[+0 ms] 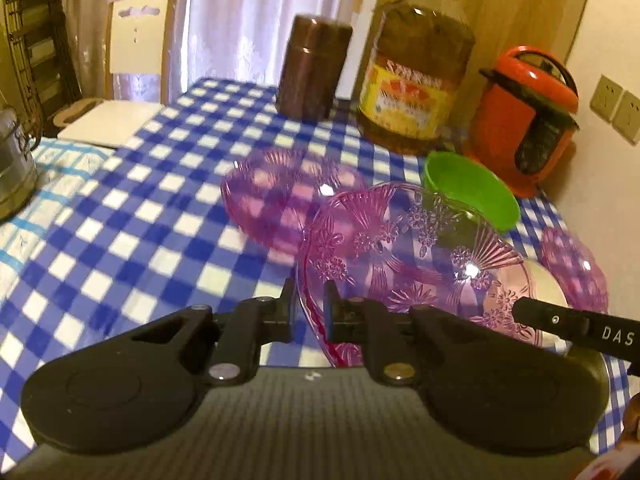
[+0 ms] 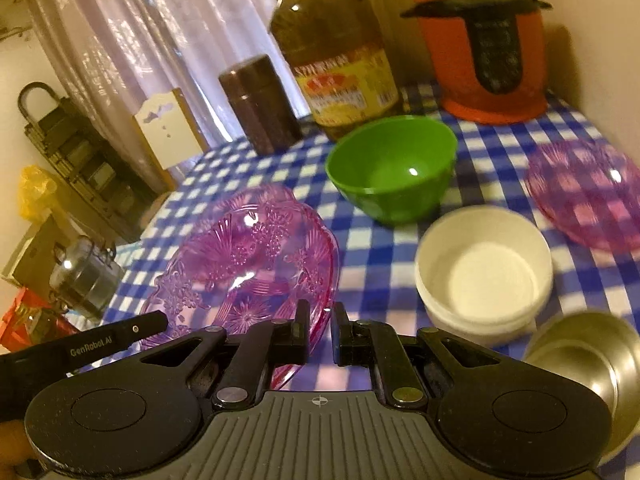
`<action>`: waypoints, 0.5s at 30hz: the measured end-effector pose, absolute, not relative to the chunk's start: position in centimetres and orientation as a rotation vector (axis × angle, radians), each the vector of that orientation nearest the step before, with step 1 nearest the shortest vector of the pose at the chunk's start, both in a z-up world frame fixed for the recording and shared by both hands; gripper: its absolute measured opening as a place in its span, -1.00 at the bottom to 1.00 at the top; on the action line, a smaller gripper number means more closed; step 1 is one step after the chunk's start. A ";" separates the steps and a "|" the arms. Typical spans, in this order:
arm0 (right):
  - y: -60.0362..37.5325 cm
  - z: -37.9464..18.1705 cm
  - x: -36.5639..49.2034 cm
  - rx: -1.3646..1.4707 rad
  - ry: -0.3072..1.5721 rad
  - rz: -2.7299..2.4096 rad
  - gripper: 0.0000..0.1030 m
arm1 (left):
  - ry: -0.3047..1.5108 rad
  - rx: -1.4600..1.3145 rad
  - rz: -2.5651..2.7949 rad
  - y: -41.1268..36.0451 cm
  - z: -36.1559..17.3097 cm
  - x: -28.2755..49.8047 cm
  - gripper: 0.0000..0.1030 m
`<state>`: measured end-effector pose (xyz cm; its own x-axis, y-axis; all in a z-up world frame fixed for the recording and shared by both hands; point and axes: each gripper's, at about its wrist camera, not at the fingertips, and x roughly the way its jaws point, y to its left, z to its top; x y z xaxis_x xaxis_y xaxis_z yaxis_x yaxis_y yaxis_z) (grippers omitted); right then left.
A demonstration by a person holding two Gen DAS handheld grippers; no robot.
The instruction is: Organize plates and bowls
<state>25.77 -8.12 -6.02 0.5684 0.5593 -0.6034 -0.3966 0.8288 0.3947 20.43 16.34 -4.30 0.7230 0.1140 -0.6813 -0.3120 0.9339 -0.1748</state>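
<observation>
A patterned pink glass plate (image 1: 400, 248) (image 2: 248, 264) hangs tilted above the blue checked table (image 1: 140, 208). My left gripper (image 1: 309, 292) is shut on its near left rim. My right gripper (image 2: 321, 312) is shut on the opposite rim, and one of its fingers (image 1: 576, 324) shows in the left wrist view. On the cloth lie a plain pink plate (image 1: 280, 196), a second pink plate (image 2: 588, 192) (image 1: 576, 268), a green bowl (image 2: 392, 168) (image 1: 472, 192), a white bowl (image 2: 484, 272) and a steel bowl (image 2: 588, 360).
At the table's far edge stand a brown canister (image 1: 312, 68), a large oil bottle (image 1: 416, 76) and a red cooker (image 1: 524, 116) against the wall. A white chair (image 1: 136, 40) sits beyond the table, and a metal pot (image 1: 12, 160) stands at the left.
</observation>
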 end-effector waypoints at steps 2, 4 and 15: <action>-7.5 -5.8 26.5 0.215 0.771 0.579 -0.80 | 0.714 -0.287 0.251 16.8 -4.2 21.1 -0.78; -6.7 -5.6 27.3 0.207 0.764 0.585 -0.80 | 0.707 -0.292 0.264 17.3 -4.2 21.8 -0.78; -2.1 -6.1 32.9 0.176 0.764 0.628 -0.80 | 0.672 -0.332 0.325 21.3 -5.1 25.6 -0.78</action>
<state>32.86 -2.06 -6.10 0.5505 0.5896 -0.5910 -0.4660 0.8044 0.3684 25.61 21.27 -5.05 0.7363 0.1844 -0.6510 -0.3953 0.8981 -0.1928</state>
